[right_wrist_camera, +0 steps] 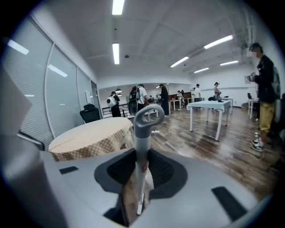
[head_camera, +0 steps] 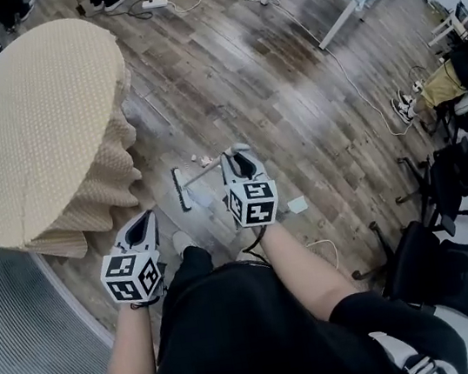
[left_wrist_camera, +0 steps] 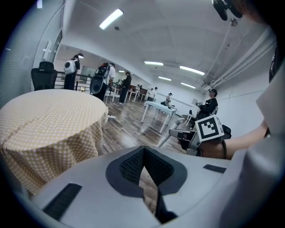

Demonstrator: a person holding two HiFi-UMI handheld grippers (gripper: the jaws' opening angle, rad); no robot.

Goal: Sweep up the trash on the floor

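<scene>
Right gripper (right_wrist_camera: 141, 156) jaws clamped on the broom handle (right_wrist_camera: 143, 127) — its looped end rises just beyond them. Left gripper (left_wrist_camera: 143, 151) jaws pressed together — nothing between them.

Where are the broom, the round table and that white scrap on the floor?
broom (head_camera: 182, 190), head view, its bristle head.
round table (head_camera: 39, 124), head view, middle of its cloth top.
white scrap (head_camera: 298, 205), head view, its middle.
</scene>
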